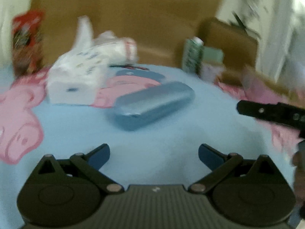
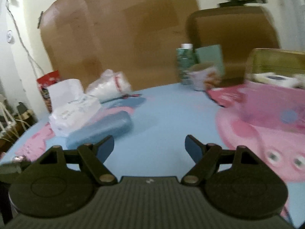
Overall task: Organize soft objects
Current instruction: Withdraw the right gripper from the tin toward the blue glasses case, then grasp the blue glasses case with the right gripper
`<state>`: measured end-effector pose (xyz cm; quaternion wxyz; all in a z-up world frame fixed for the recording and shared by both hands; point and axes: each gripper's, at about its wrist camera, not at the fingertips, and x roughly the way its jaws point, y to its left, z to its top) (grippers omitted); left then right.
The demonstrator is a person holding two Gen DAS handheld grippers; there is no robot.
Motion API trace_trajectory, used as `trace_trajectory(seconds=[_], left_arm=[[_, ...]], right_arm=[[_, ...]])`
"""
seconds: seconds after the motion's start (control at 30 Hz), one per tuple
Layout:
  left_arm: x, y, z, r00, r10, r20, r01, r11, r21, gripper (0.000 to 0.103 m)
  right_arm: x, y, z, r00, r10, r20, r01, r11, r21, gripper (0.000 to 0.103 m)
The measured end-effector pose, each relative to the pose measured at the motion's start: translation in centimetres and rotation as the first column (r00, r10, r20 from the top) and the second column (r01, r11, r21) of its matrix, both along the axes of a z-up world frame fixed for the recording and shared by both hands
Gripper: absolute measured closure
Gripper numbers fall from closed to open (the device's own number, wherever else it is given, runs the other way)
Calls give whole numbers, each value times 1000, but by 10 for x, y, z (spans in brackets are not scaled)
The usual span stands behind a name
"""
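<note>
Left-wrist view, read from left to right: a red printed paper bag [image 1: 26,43] stands at the upper left edge. Right of it lies a white soft plastic packet with blue print [image 1: 76,80], and a crumpled clear plastic bag with a red stripe [image 1: 116,48] lies just behind that. At centre frame a blue oblong hard-looking case [image 1: 152,105] rests on the light blue bedsheet with pink cartoon print [image 1: 171,145], touching or nearly touching the white packet. At upper right stand a green patterned carton [image 1: 191,57] and a brown cardboard box [image 1: 228,40]. A finger of the right gripper [image 1: 270,112] enters from the right edge. The left gripper [image 1: 154,152], at lower centre, is released: jaws spread, nothing between them.

Right-wrist view: the white packet [image 2: 74,112] and blue case [image 2: 99,131] sit at centre left, the clear bag [image 2: 108,85] behind them, and the carton [image 2: 184,64] at upper centre right. The right gripper [image 2: 149,147] is likewise released and empty, over bare sheet.

Step in hand, as judged: approach; no soft item is grasped yet. Both frames are motion-blurred. The next move probably calls for steering one gripper to the white packet or clear bag, lowering the jaws around it, and closing gently, since thin plastic is likely to slip or crumple. Which container receives the items cannot be told.
</note>
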<state>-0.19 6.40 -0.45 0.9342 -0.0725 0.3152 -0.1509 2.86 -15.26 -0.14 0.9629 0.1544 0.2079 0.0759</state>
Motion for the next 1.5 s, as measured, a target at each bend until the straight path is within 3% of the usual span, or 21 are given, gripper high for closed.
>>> trace_trajectory(seconds=[0.07, 0.2, 0.33, 0.43, 0.57, 0.7, 0.73, 0.77, 0.83, 0.97, 1.03, 1.13, 1.2, 1.27, 1.4, 1.5], left_arm=[[1, 14, 0, 999, 34, 2, -33, 996, -84, 0], [3, 25, 0, 998, 70, 3, -69, 988, -141, 0], [7, 48, 0, 991, 132, 8, -125, 956, -264, 0], [21, 66, 1, 986, 168, -18, -164, 925, -344, 2], [41, 72, -5, 987, 138, -85, -161, 911, -380, 13], [43, 63, -5, 993, 101, -63, -116, 929, -352, 13], [44, 61, -5, 994, 88, -59, -103, 933, -345, 12], [43, 57, -5, 995, 80, -54, -93, 938, -335, 12], [43, 51, -4, 997, 55, -54, -70, 940, -333, 11], [41, 34, -1, 997, 28, -68, -49, 944, -325, 5], [37, 25, 1, 997, -15, -81, -14, 941, -339, 5], [32, 11, 1, 993, -55, -101, 21, 950, -311, 13], [29, 0, 2, 994, -61, -95, 37, 970, -241, 23], [28, -13, 3, 991, -92, -98, 72, 980, -188, 43], [22, -34, 6, 985, -136, -108, 123, 985, -117, 45], [19, -47, 7, 981, -156, -112, 144, 984, -106, 45]], right_arm=[[23, 6, 5, 999, 39, -2, -39, 999, 21, 20], [84, 22, 12, 989, 138, -49, -135, 988, 71, 21], [134, 32, 8, 973, 180, -145, -169, 982, 87, 40], [144, 28, 0, 957, 210, -198, -187, 974, 131, 55], [121, 23, -3, 943, 266, -198, -234, 957, 171, 58], [58, 23, 0, 922, 363, -132, -344, 927, 147, 55], [40, 25, 2, 917, 385, -106, -374, 921, 111, 48], [24, 28, 4, 914, 399, -80, -394, 917, 66, 33], [-6, 37, 5, 909, 417, -19, -417, 906, -66, 18], [-19, 65, -1, 895, 445, -35, -438, 862, -257, 17], [-12, 72, -5, 901, 430, -57, -431, 870, -241, 17], [-3, 79, -8, 893, 443, -86, -451, 875, -175, 17], [-2, 85, -9, 881, 462, -98, -473, 863, -178, 15], [0, 90, -12, 872, 474, -123, -490, 849, -197, 16], [3, 90, -13, 891, 439, -114, -453, 862, -227, 19], [-4, 75, -12, 908, 409, -96, -420, 882, -213, 26]])
